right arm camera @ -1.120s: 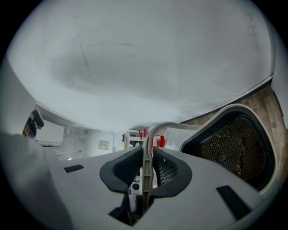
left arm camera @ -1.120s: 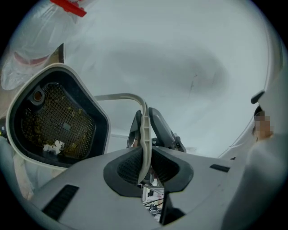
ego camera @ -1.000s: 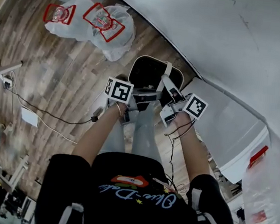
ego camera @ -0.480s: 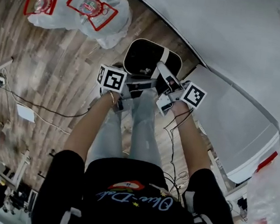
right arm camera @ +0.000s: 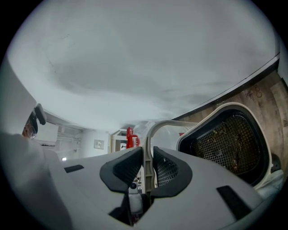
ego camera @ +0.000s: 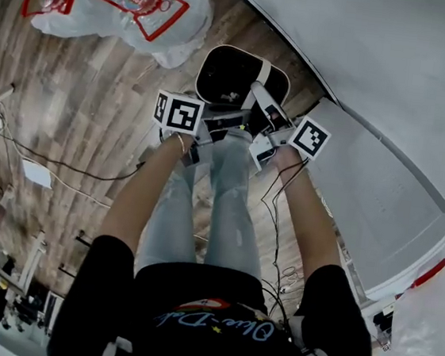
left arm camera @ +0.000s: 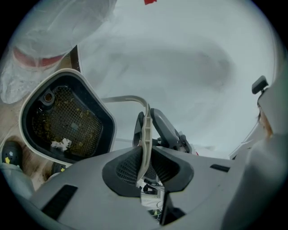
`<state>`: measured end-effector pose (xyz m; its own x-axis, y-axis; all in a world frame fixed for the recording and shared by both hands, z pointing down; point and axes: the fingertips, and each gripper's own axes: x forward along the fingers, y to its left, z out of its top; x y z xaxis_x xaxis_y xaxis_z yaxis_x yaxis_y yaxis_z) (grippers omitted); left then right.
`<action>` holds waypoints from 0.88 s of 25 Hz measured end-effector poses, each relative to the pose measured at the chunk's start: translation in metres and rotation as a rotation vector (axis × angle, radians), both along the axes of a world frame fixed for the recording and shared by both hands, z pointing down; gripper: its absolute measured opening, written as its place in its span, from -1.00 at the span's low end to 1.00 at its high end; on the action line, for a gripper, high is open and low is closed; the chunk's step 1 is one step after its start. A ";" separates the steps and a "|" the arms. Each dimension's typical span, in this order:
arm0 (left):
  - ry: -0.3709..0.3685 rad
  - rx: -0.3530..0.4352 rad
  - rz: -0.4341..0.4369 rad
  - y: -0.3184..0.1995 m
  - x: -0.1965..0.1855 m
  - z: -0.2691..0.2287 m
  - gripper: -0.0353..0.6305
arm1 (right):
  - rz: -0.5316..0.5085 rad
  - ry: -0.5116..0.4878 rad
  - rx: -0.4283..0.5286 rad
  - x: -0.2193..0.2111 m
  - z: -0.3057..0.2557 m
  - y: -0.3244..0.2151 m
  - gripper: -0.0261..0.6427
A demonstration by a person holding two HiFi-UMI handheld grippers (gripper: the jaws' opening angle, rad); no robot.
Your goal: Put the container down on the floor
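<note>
Wall (ego camera: 394, 73) and plastic bags (ego camera: 146, 5) flank open floor (ego camera: 80, 93).

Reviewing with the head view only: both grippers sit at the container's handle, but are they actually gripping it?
Observer: Yes for the left gripper: in its own view the jaws are clamped on the beige handle.
Operator: And the right one?
Observer: The right gripper pinches the same handle strip.
Operator: Anything inside the container?
Observer: The container holds a mesh with yellowish crumbs and a white scrap.
</note>
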<state>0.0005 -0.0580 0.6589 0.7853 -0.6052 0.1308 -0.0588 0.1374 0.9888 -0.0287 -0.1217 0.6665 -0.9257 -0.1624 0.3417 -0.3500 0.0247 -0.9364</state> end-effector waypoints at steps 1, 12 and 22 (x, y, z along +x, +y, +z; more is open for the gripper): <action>-0.006 -0.004 -0.001 0.000 -0.001 0.008 -0.72 | -0.001 0.003 -0.002 -0.001 0.008 -0.001 -0.72; -0.027 -0.035 -0.024 -0.016 -0.001 0.058 -0.72 | -0.060 0.071 -0.014 -0.003 0.059 -0.015 -0.72; -0.122 -0.049 -0.039 -0.017 0.011 0.110 -0.72 | -0.086 0.121 -0.033 0.007 0.106 -0.016 -0.71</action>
<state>0.0118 -0.0748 0.7691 0.7375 -0.6257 0.2542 -0.1717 0.1903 0.9666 -0.0221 -0.1376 0.7722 -0.8876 -0.0708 0.4551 -0.4579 0.0290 -0.8885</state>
